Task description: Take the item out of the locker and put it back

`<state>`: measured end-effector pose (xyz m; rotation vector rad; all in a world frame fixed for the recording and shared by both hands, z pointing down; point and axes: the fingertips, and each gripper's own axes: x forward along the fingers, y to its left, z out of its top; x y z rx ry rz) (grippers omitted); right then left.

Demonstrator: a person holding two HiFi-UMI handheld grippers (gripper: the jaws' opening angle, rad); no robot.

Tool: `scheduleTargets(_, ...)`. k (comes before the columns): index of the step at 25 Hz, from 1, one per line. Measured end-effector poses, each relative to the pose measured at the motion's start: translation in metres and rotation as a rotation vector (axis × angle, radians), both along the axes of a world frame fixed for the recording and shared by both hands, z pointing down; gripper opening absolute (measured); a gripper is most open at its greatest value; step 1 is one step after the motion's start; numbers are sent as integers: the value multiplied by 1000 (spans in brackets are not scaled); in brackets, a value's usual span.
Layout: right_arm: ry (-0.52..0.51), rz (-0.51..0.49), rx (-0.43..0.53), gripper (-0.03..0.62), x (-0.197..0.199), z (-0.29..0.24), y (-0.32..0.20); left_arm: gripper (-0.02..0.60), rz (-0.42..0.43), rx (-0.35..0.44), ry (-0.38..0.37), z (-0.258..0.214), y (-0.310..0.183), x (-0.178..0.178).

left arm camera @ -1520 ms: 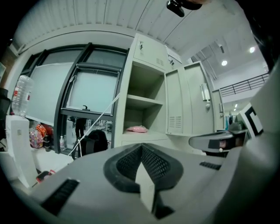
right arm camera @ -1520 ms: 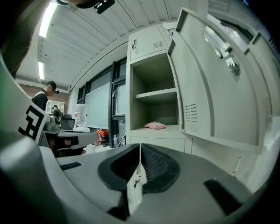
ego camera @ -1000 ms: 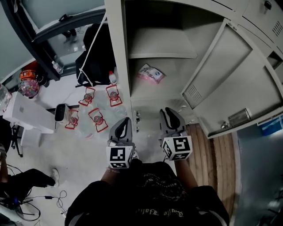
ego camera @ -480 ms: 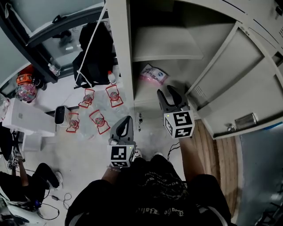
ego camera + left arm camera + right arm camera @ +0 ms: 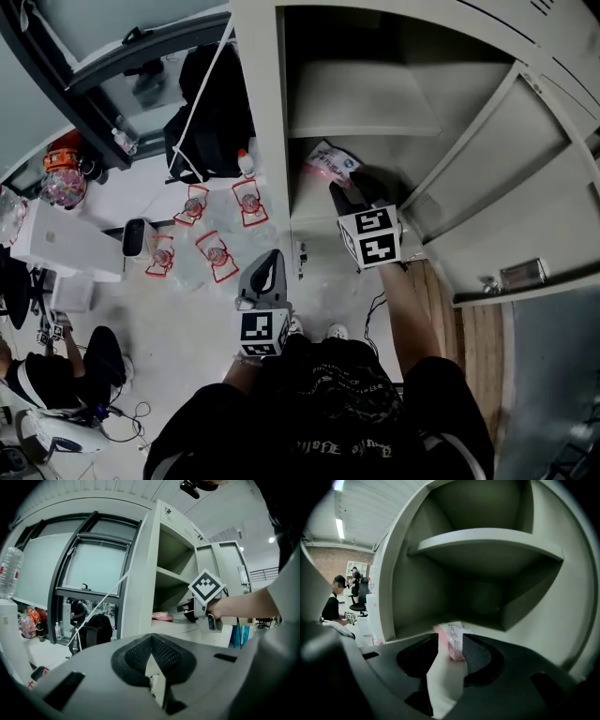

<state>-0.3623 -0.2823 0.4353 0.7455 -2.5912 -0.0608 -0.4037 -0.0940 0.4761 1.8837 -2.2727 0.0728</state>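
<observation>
Holds the right tool (image 5: 352,190) inside the open locker (image 5: 272,141) at 12 o'clock, jaws opening, pads off the pink packet (image 5: 328,164) between their tips. Shows the packet flat on the lower shelf (image 5: 305,202), at 11 o'clock of that tool. Holds the left tool (image 5: 267,274) outside the locker, at 7 o'clock of the right tool, jaws closed on nothing.

1. My right gripper (image 5: 352,187) was hanging back near me, outside the locker (image 5: 267,112). Now it's reached far in, into the compartment under the shelf.
2. It was well short of the pink packet (image 5: 328,164) before; now the packet sits between its jaws.
3. Those jaws were nearly together a second ago, and they're opening now.
4. The seated person (image 5: 52,375) at near left has come further into view.
</observation>
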Motion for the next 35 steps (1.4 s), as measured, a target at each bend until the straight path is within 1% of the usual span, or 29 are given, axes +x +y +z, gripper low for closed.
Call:
scheduleTargets(4,53,16,-43,161,-1,11,-7,8,-27,8,14,0,0,-3)
scheduleTargets(8,120,27,-47,149,-3,19,-10,8,-65,0,24,1,1,-11)
scheduleTargets(11,163,41,-20,98,-3,20,-12,8,-82,5,26,0,1,-15)
scheduleTargets(15,213,46,7,71,-3,22,-9,8,-78,17,37,-1,1,-13)
scheduleTargets(17,212,42,13,63,-4,22,-9,8,-78,17,48,0,0,-13)
scheduleTargets(21,196,51,12,44,-2,20,-11,8,-74,27,34,-5,-3,-14)
scheduleTargets(27,162,67,19,37,1,17,-13,8,-61,26,38,-7,-6,-17)
scheduleTargets(35,89,104,50,32,6,7,-7,8,10,-3,40,0,-6,-17)
